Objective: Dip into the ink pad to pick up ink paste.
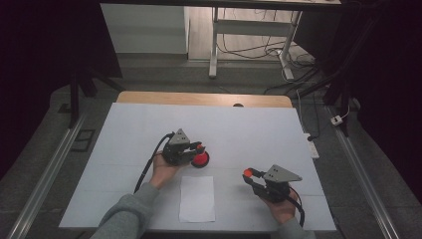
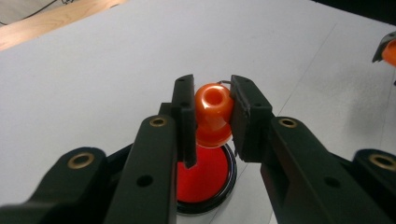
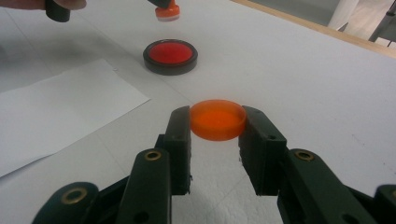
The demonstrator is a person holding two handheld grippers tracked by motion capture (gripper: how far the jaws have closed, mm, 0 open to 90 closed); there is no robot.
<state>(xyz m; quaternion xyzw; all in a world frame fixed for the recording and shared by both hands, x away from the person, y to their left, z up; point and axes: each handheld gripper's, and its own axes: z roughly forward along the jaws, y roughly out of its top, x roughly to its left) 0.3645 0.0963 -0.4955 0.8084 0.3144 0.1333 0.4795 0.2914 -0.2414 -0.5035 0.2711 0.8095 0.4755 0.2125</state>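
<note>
Inking looks like the step in hand: the left gripper is clamped on a small orange plastic stamp with a rounded knob, held upright directly above the round red ink pad in its black rim, and whether the stamp's face is touching the pad or just clear of it cannot be told. In the right gripper view the stamp appears to hang slightly above the ink pad. The right gripper has its jaws closed on a flat translucent orange disc, probably the pad's lid, held well apart from the ink pad on the person's right.

The next move, as I judge it, calls for pressing the stamp squarely into the pad, lifting it straight, then carrying it to the white sheet of paper, which lies just beside the ink pad on the person's side; the left gripper must keep the stamp level so the print comes out even.

The ink pad sits on a white cover over a wooden table. Beyond the table from the pad the room is dim, with a grey floor, white desk legs and loose cables
</note>
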